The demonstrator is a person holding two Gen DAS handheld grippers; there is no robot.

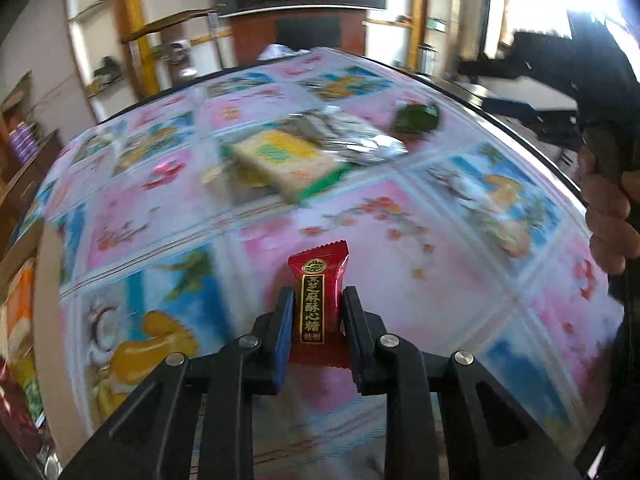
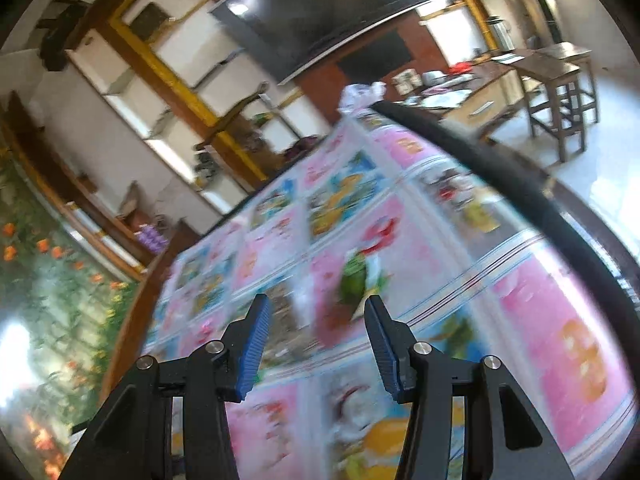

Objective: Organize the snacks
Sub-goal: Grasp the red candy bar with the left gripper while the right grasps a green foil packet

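My left gripper [image 1: 317,300] is shut on a red candy packet [image 1: 320,280] with gold lettering and holds it above the patterned tablecloth [image 1: 420,248]. Farther back in the left wrist view lie a yellow-and-green snack pack [image 1: 286,160], a silver-wrapped snack [image 1: 348,134] and a small green packet [image 1: 416,118]. My right gripper [image 2: 318,312] is open and empty above the table. Ahead of it lie a blurred green packet [image 2: 354,280], a reddish packet [image 2: 338,320] and a dark snack [image 2: 280,312].
The round table has a dark rim [image 2: 520,192]. The person's hand on the other gripper [image 1: 608,216] shows at the right of the left wrist view. Shelves and a TV [image 2: 320,12] stand behind. A wooden table and stool [image 2: 560,92] are at far right.
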